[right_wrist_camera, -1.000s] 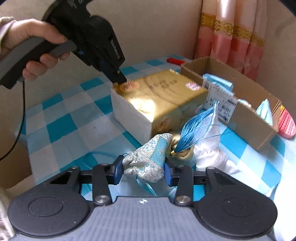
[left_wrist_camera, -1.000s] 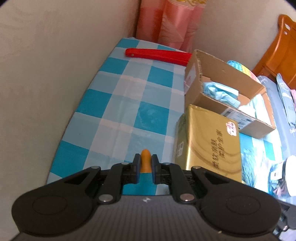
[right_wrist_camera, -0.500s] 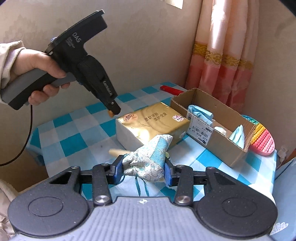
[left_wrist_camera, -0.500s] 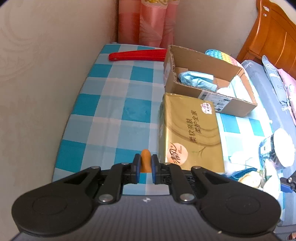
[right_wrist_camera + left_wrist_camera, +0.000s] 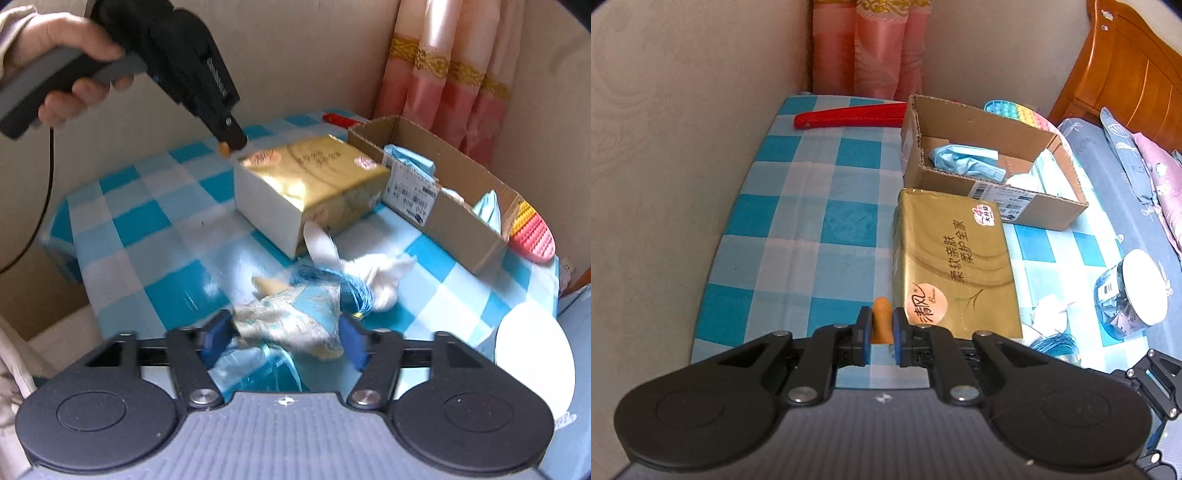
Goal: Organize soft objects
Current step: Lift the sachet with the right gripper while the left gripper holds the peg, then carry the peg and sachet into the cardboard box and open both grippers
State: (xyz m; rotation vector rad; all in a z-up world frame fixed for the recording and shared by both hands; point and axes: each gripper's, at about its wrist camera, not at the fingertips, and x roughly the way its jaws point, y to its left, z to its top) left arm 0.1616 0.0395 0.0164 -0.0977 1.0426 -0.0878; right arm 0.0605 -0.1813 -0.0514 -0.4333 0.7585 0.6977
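Note:
My right gripper (image 5: 284,338) hovers just above the checked tablecloth. Its jaws are opening, with a pale blue patterned fabric pouch (image 5: 291,325) blurred between them and the pads off its sides. A blue tassel (image 5: 351,291) and a white cloth (image 5: 380,273) lie just beyond it. My left gripper (image 5: 881,323) is shut on a small orange piece (image 5: 881,310), beside the near corner of a gold tissue pack (image 5: 955,266). In the right wrist view a hand holds that left gripper (image 5: 231,142) over the pack (image 5: 314,173). Behind the pack, a cardboard box (image 5: 982,122) holds light blue soft items.
A red folded object (image 5: 849,114) lies at the table's far end by the pink curtain. A colourful bubble toy (image 5: 532,232) sits past the box. A white-lidded jar (image 5: 1141,291) stands at the right. The wall runs along the table's left edge.
The right jaws have spread wider, and the pouch that they gripped now sits loose and lower between them. The left gripper still pinches the orange piece; its view has shifted a little.

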